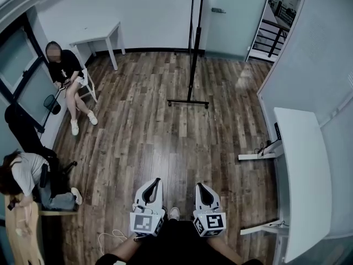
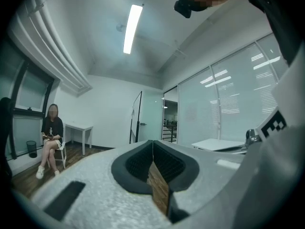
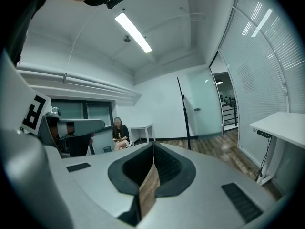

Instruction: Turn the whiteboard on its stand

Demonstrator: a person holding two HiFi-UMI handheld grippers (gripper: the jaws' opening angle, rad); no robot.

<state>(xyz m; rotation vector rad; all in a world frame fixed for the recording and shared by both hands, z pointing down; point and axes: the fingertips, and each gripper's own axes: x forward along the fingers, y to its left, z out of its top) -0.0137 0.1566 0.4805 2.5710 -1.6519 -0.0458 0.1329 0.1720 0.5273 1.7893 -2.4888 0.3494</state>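
A: Where is the whiteboard (image 1: 194,43), and how are the jaws set?
B: It is seen edge-on across the wood floor, well apart from both grippers. The left gripper (image 1: 156,182) and right gripper (image 1: 200,186) are pressed fully together, with nothing held.
A: What could go wrong?
B: If the jaws are not opened on arrival, the frame may be knocked rather than gripped, and the stand (image 1: 188,101) may be slid or tipped

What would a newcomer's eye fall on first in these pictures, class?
The left gripper and right gripper, both shut and empty, jut side by side from the bottom of the head view over the wooden floor. Straight ahead stands the whiteboard on its black stand, seen edge-on. A seated person sits at far left.
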